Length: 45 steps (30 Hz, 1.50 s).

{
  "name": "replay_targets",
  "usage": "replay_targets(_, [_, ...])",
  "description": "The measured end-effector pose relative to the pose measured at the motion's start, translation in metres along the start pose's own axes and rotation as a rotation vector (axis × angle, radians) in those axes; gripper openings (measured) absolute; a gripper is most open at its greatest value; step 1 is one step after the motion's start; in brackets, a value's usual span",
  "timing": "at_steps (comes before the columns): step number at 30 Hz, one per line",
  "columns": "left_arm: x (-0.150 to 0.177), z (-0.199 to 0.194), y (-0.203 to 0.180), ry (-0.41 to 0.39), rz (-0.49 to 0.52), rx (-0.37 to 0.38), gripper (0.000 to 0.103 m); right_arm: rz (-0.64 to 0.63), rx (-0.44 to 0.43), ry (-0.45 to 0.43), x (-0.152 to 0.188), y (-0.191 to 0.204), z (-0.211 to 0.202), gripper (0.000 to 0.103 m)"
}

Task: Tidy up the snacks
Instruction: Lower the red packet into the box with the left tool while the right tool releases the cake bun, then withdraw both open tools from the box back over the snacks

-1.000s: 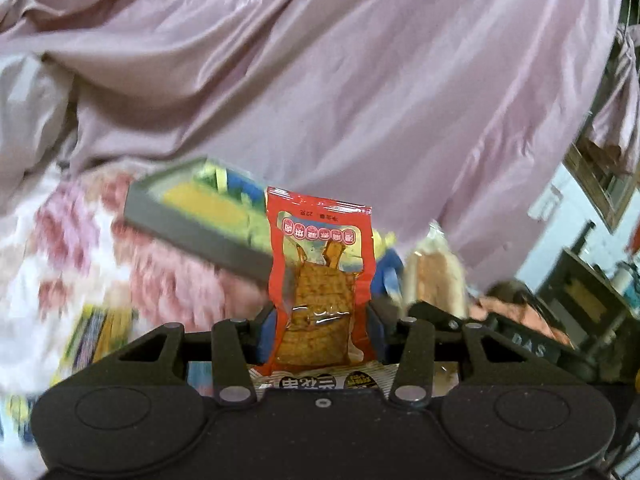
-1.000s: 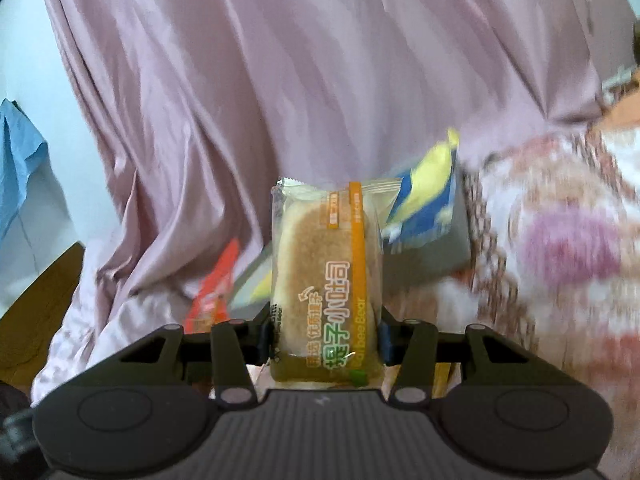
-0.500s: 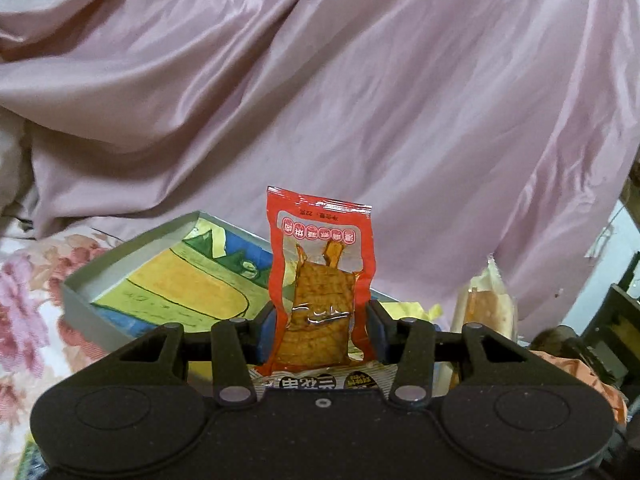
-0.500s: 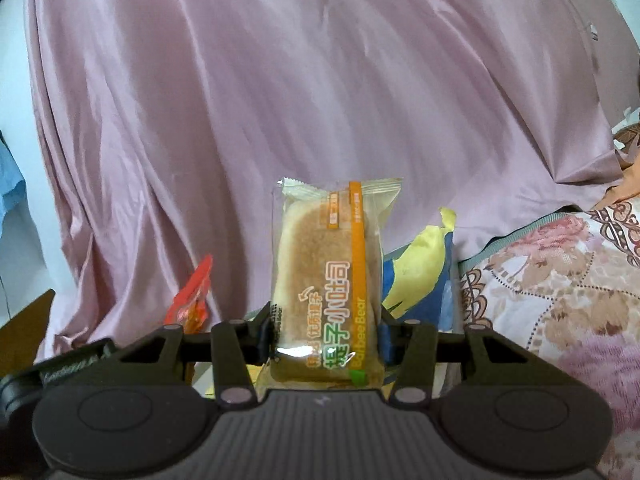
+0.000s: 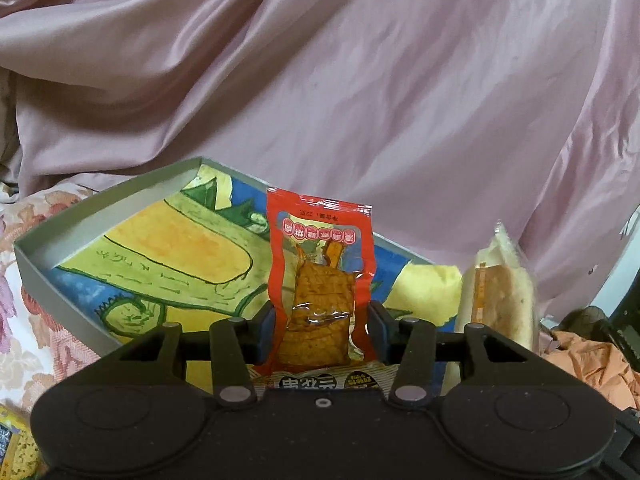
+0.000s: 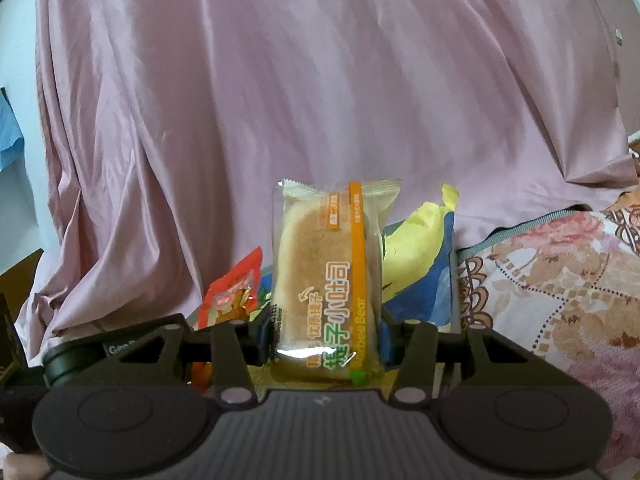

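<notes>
My left gripper (image 5: 320, 332) holds a red snack packet (image 5: 320, 264) upright over a shallow grey box (image 5: 80, 220) with a yellow, green and blue picture inside. Its jaws are opening, with the packet still between the pads and touching them. Under that gripper lies another packet (image 5: 316, 384) with black characters. My right gripper (image 6: 324, 340) is shut on a clear bread packet (image 6: 328, 280) with an orange stripe, at the box's (image 6: 424, 264) right end. The bread packet (image 5: 500, 300) shows at the right of the left wrist view, and the red packet (image 6: 232, 300) at the left of the right wrist view.
A pink satin cloth (image 5: 360, 100) hangs behind the box. The box rests on a floral bedsheet (image 6: 560, 288). A yellow snack packet (image 5: 12, 448) lies at the lower left, and crumpled orange fabric (image 5: 592, 364) at the far right.
Both grippers have moved toward the box with their packets; it now looks larger and sits right under the left gripper. The gap at the left pads looks slightly wider.
</notes>
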<state>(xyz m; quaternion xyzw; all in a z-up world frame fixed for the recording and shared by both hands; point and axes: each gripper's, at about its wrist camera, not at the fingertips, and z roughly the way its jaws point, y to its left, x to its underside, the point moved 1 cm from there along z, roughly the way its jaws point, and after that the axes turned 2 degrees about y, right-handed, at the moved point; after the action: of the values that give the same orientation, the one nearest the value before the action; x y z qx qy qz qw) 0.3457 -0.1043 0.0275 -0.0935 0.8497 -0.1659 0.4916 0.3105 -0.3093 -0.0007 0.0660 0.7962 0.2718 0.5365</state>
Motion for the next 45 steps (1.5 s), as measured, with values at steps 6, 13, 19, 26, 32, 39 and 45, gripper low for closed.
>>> replay_targets(6, [-0.003,0.0,0.002,0.0,-0.005,-0.001,0.059,-0.002,0.008,-0.004,0.0,0.001,-0.001,0.055])
replay_targets(13, [-0.006,-0.009,0.005,-0.015,-0.059,0.004,0.083,-0.033,0.017,-0.026,0.001,0.005,-0.005,0.067])
replay_targets(19, [-0.006,-0.027,0.007,-0.051,-0.068,-0.007,0.098,-0.083,0.038,-0.07,0.0,0.014,-0.015,0.087])
replay_targets(26, [-0.008,-0.061,0.007,-0.106,-0.025,-0.024,0.102,-0.191,0.063,-0.145,0.007,0.035,-0.034,0.103])
replay_targets(32, [-0.004,-0.099,0.018,-0.139,0.008,-0.053,0.102,-0.282,0.076,-0.223,0.018,0.054,-0.066,0.103])
replay_targets(39, [0.007,-0.146,0.039,-0.156,0.034,-0.08,0.102,-0.278,0.107,-0.259,0.024,0.065,-0.101,0.103])
replay_targets(45, [0.024,-0.183,0.057,-0.157,0.046,-0.09,0.102,-0.247,0.136,-0.235,0.036,0.071,-0.124,0.103])
